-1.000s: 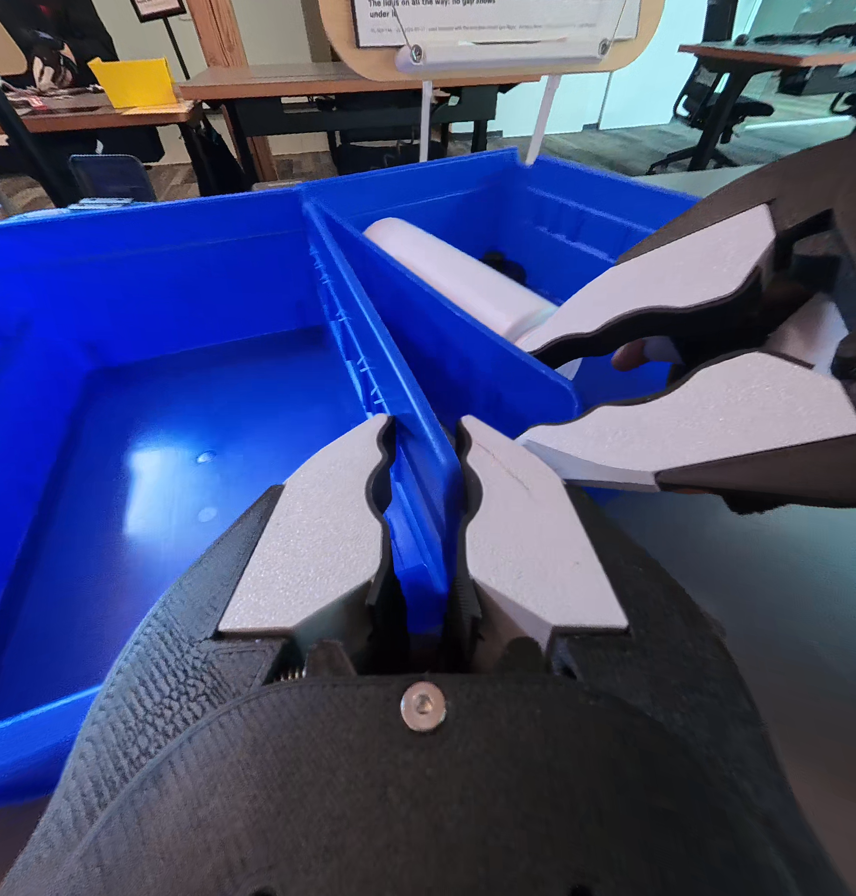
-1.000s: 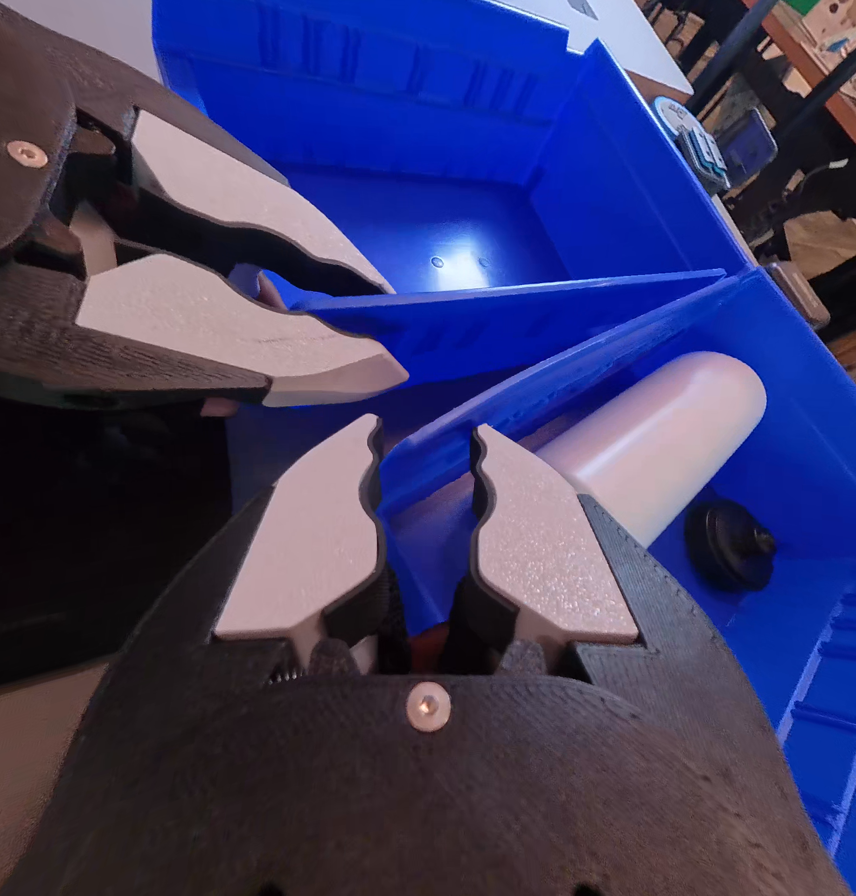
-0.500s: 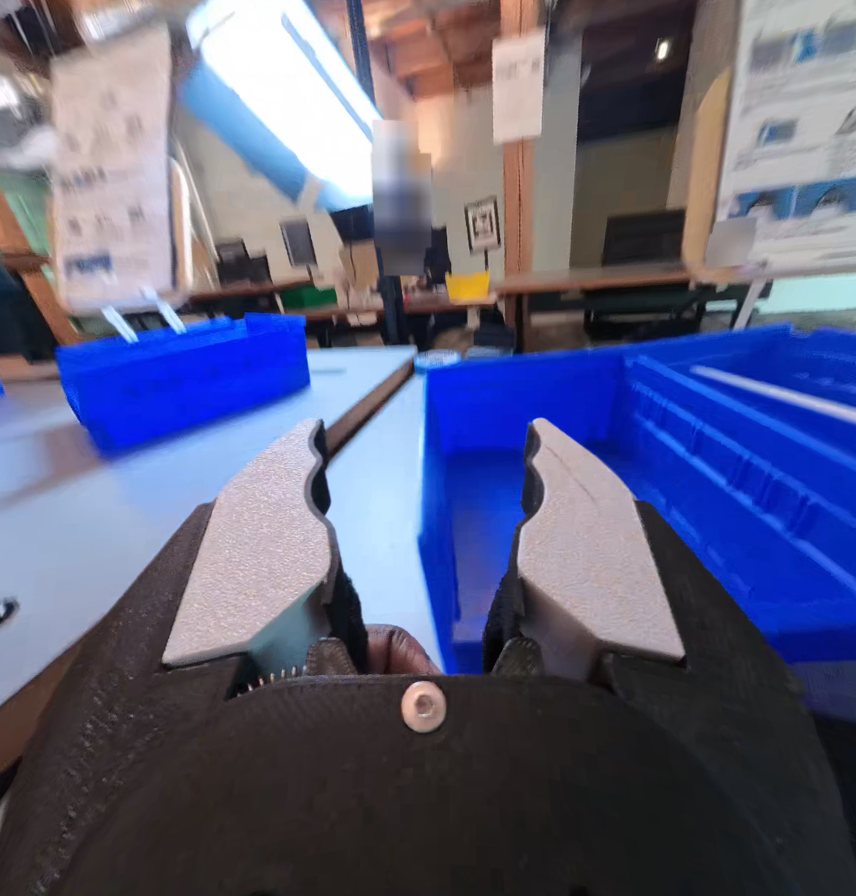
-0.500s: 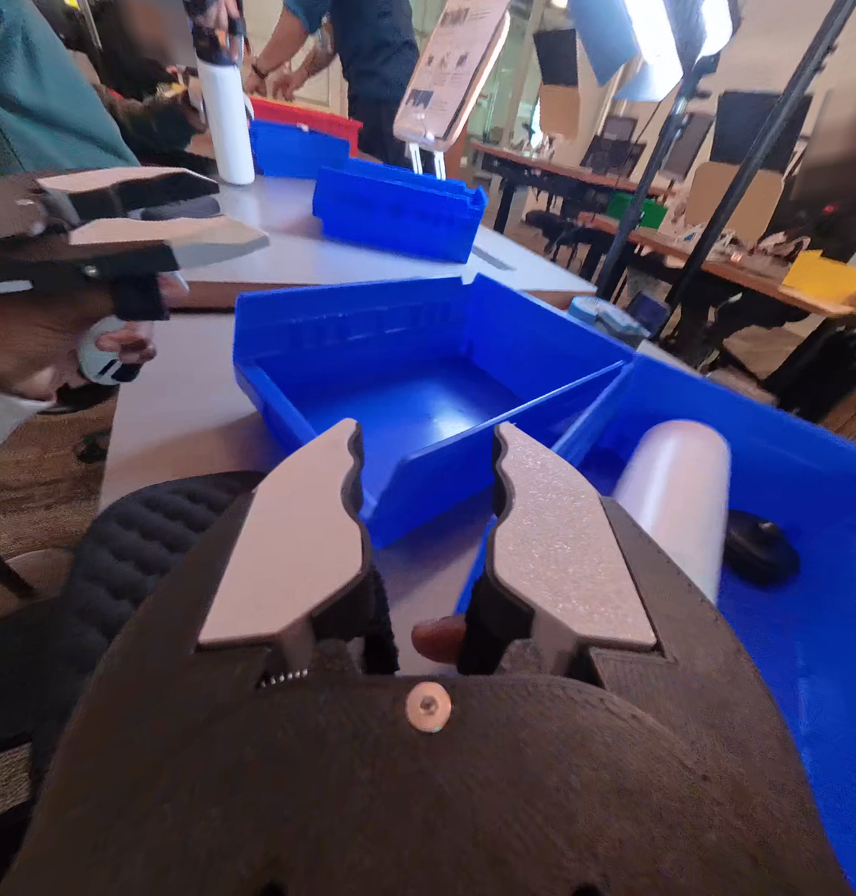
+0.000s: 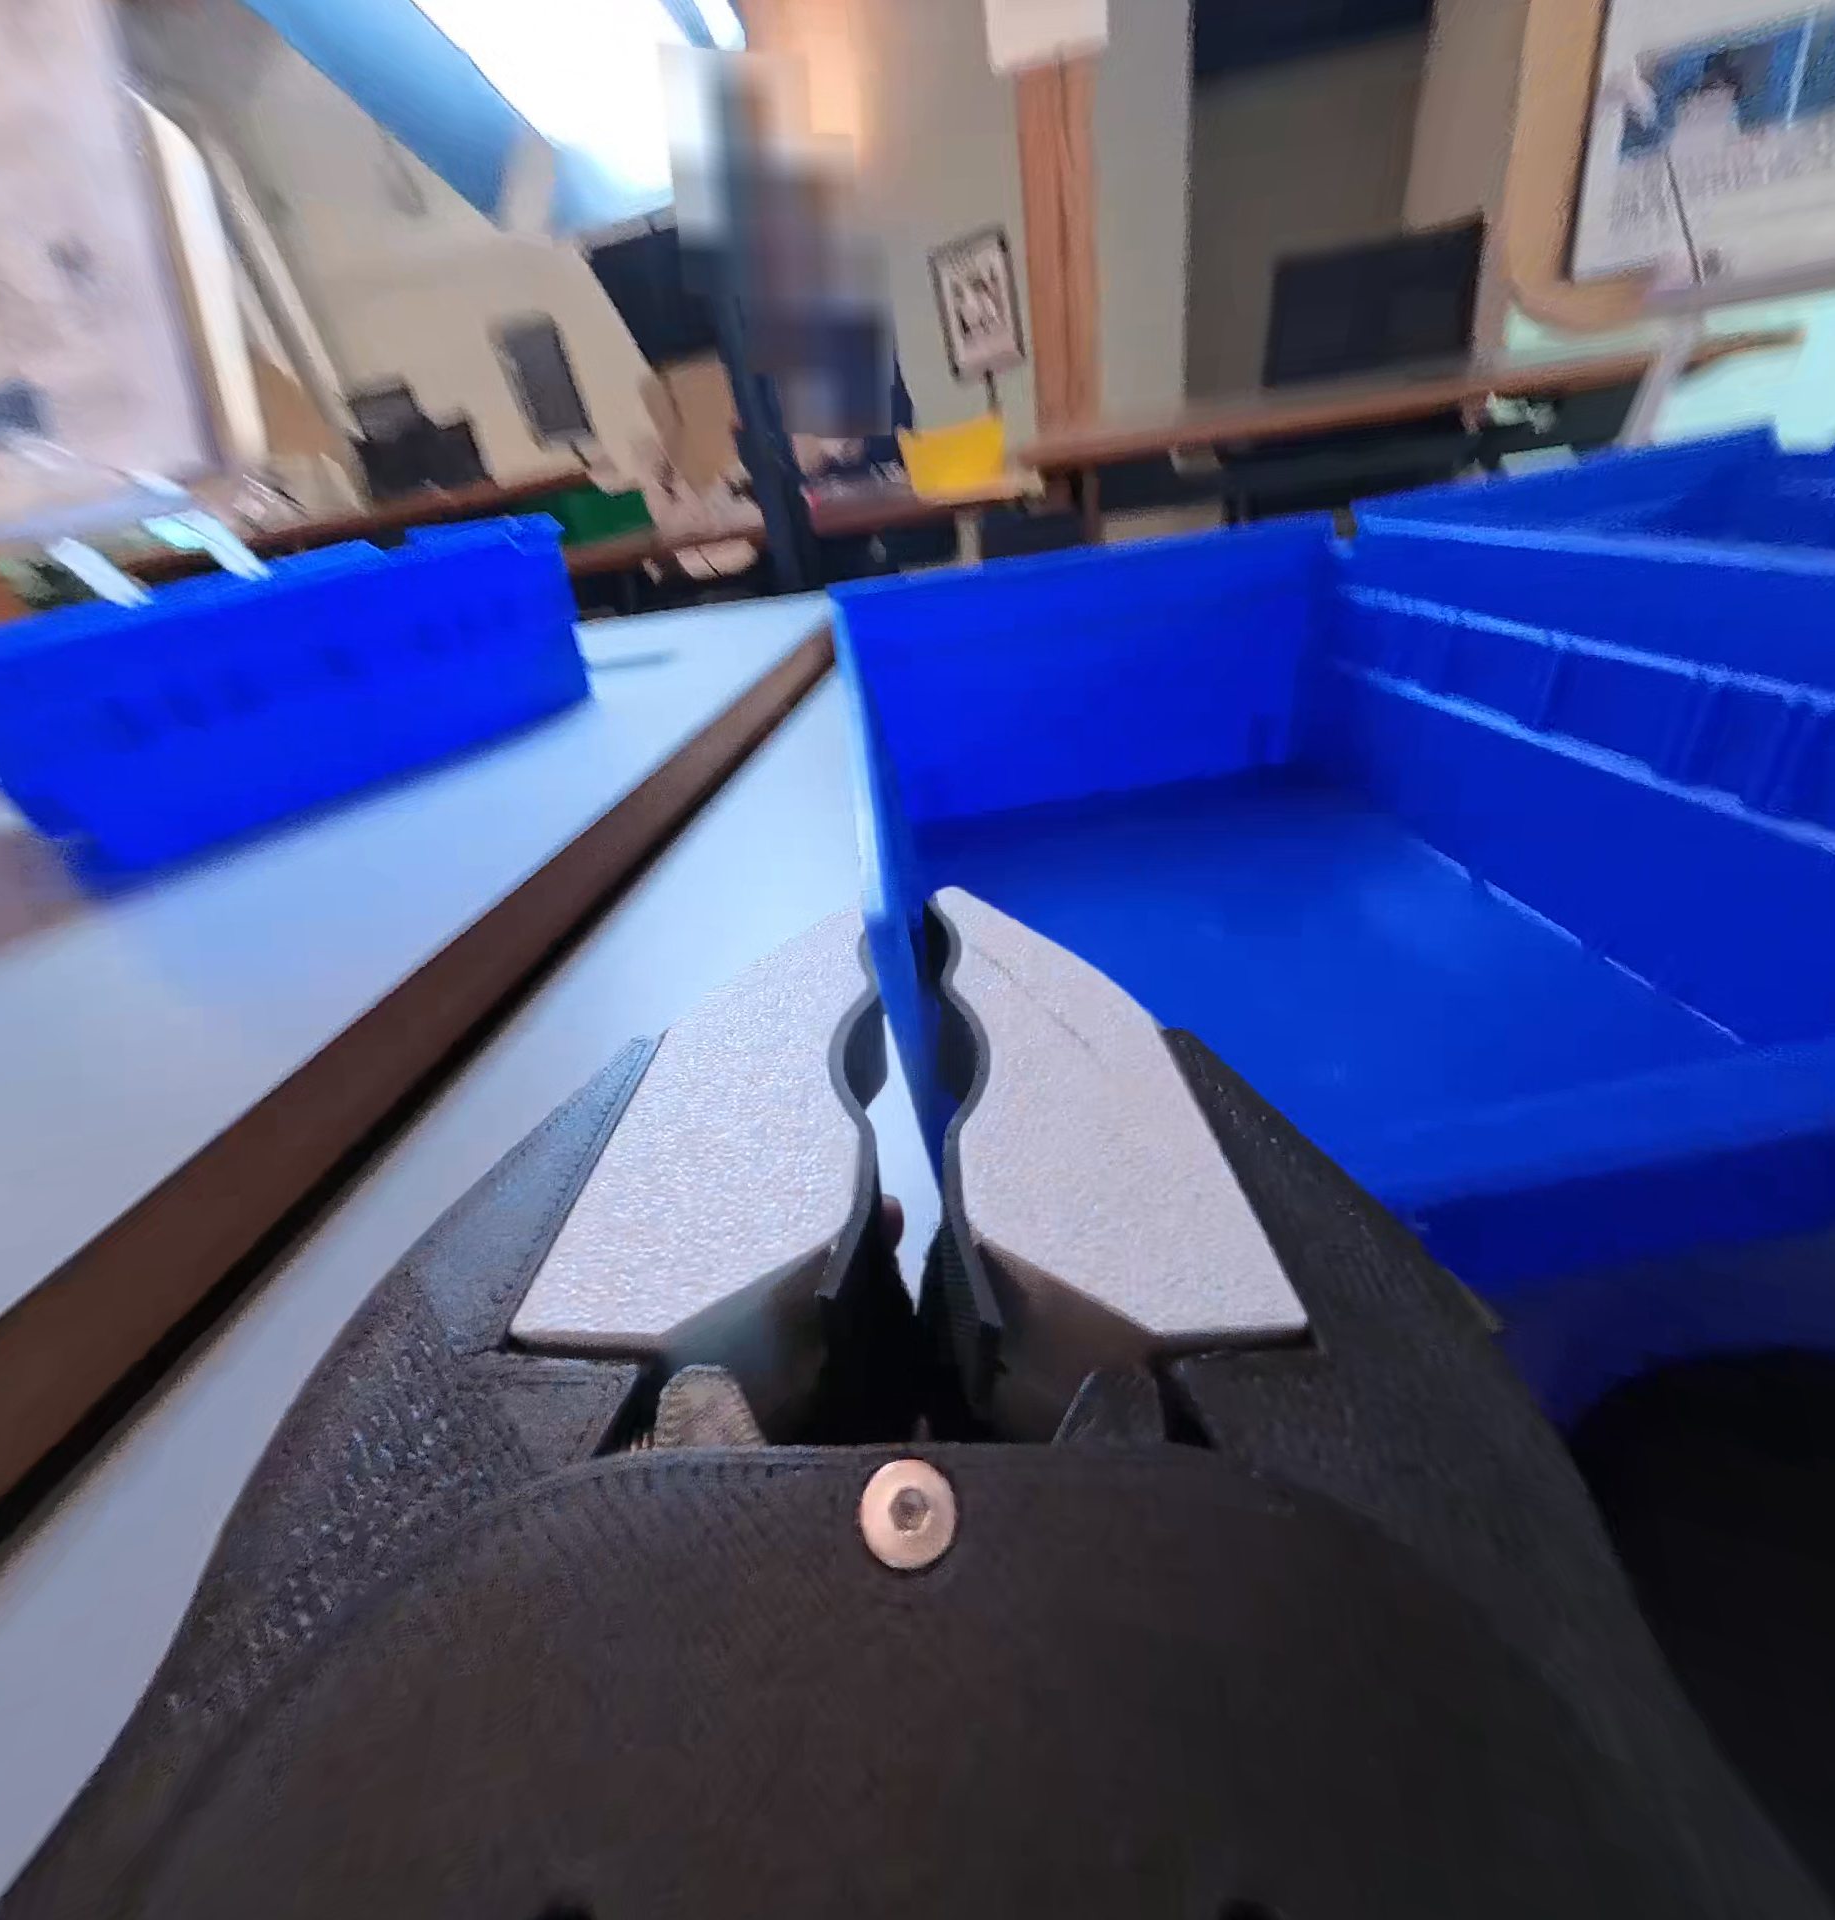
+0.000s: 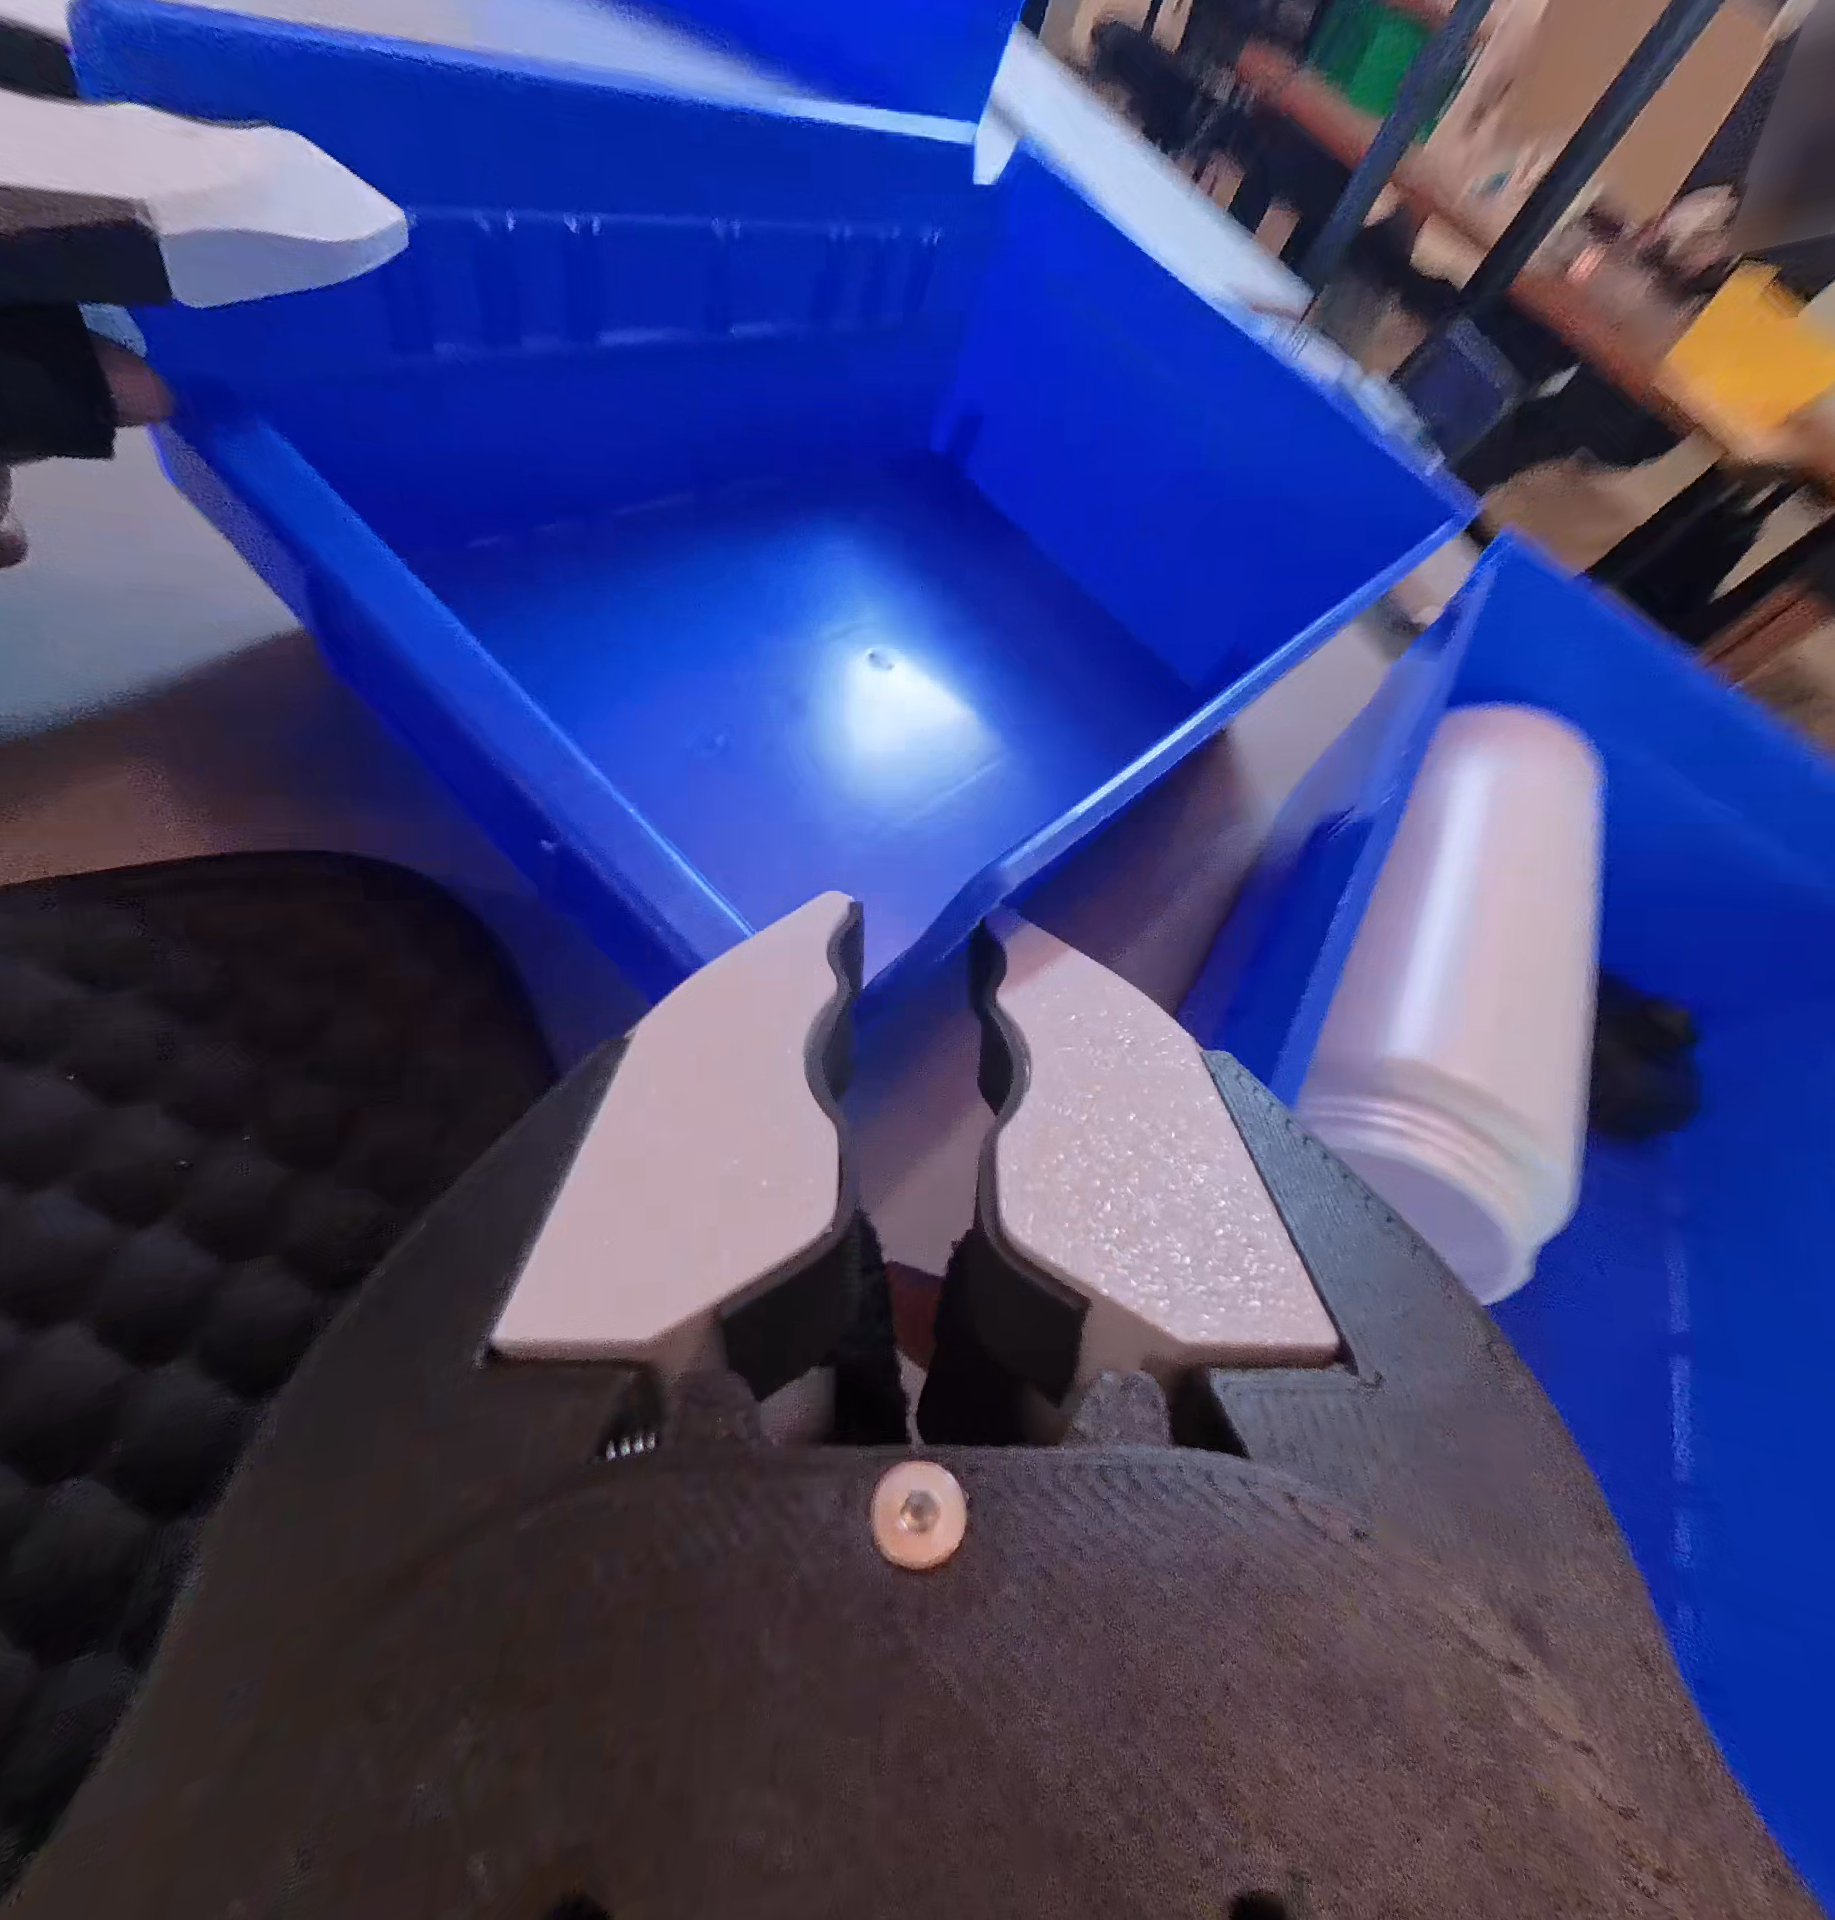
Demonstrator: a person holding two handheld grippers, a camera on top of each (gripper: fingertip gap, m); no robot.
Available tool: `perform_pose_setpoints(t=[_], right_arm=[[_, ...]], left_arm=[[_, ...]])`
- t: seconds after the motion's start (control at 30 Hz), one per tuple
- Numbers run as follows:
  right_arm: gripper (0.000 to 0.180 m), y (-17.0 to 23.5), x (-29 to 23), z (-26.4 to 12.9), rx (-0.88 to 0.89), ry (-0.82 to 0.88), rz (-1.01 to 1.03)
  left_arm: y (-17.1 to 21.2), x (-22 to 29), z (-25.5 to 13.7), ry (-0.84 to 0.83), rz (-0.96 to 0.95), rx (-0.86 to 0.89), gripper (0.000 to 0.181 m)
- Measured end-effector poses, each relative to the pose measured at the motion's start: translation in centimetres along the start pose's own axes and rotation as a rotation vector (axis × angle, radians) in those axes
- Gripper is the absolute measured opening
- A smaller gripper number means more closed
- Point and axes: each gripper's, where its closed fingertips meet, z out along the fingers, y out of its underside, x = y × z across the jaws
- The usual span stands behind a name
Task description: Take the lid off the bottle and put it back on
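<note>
Left gripper (image 5: 905, 935) pinching the thin left wall of the empty blue bin (image 5: 1339, 914), fingers nearly together with the wall edge between them; right gripper (image 6: 918, 940) closing around the near right corner of that same bin (image 6: 1183, 416), narrow gap between the fingers, contact with the wall impossible to confirm. White bottle (image 6: 1453, 997) lying on its side, uncapped, threaded neck pointing near, in a second blue bin (image 6: 1723, 1403) just right of the empty one, black lid (image 6: 1645, 1049) resting on the bin floor just beside it on the far right. Another blue bin (image 5: 269, 675) sitting farther off on the left of the grey table (image 5: 269, 987).
</note>
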Motion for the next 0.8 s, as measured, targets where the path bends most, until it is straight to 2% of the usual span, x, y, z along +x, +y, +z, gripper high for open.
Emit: perform_pose_setpoints(t=[0.1, 0.2, 0.3, 0.4, 0.5, 0.6, 0.7, 0.8], right_arm=[[0.019, -2.0, 0.1, -1.7, 0.112, 0.032, -0.066], [0.018, -4.8, 0.9, -4.5, 0.257, 0.122, -0.155], [0.017, -7.3, 3.0, -9.2, 0.393, 0.236, -0.205], [0.016, -7.9, 6.4, -15.2, 0.482, 0.401, -0.253], [0.015, -6.2, 10.5, -21.4, 0.486, 0.577, -0.239], [0.014, -3.0, 14.6, -27.5, 0.436, 0.759, -0.193], [0.013, 1.6, 18.3, -33.1, 0.337, 0.91, -0.096], [0.01, 7.1, 21.1, -37.8, 0.24, 1.035, 0.007]], left_arm=[[-3.1, -0.3, -2.0, -0.055, -0.089, 0.176, 0.003], [-7.8, 0.0, -4.2, -0.074, -0.104, 0.378, 0.004], [-13.0, 2.5, -6.0, -0.023, -0.108, 0.55, 0.005], [-17.5, 7.6, -6.9, 0.101, -0.114, 0.671, 0.009], [-21.0, 14.5, -6.5, 0.264, -0.135, 0.73, 0.01], [-23.0, 22.7, -5.0, 0.413, -0.099, 0.687, 0.01], [-23.2, 31.6, -3.5, 0.57, -0.089, 0.582, 0.011], [-21.6, 40.0, -2.8, 0.698, -0.065, 0.46, 0.011]])
